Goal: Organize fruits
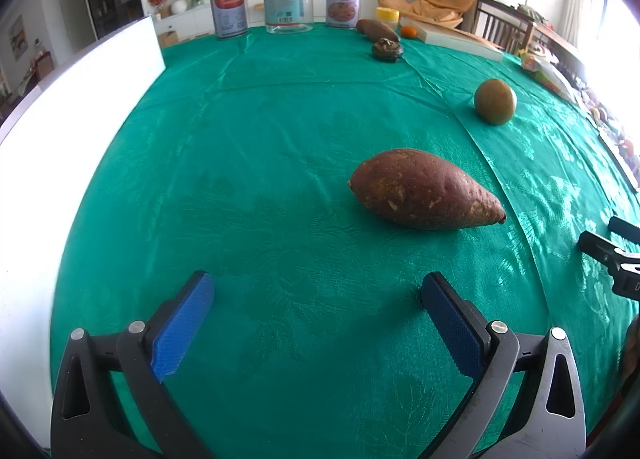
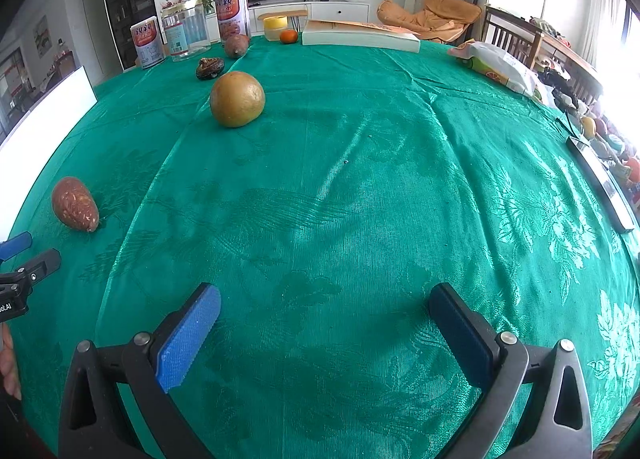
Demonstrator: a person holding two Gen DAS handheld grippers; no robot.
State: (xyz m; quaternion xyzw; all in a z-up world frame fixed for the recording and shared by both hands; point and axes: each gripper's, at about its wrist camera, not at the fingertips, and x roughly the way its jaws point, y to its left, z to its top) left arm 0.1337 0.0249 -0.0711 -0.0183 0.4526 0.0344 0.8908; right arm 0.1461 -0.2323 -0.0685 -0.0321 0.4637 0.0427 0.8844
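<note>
Left gripper (image 1: 318, 291) jaws spread wide, holding nothing, above the green tablecloth (image 1: 280, 139); right gripper (image 2: 325, 303) likewise wide and empty, cut off at the frame edge in the left view. Sweet potato (image 1: 424, 189) lies just ahead of the left gripper; round greenish-brown fruit (image 2: 237, 99) farther off; dark lumpy item (image 2: 209, 68) unidentifiable; second sweet potato (image 2: 236, 45) and small orange (image 2: 288, 36) beyond; clear jar (image 1: 287, 1) apparently empty; two cans (image 1: 227, 7) closed, contents hidden.

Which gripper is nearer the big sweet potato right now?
Left. The left gripper sits just short of the sweet potato, jaws open. The right gripper is off to the potato's right, facing bare cloth.
</note>
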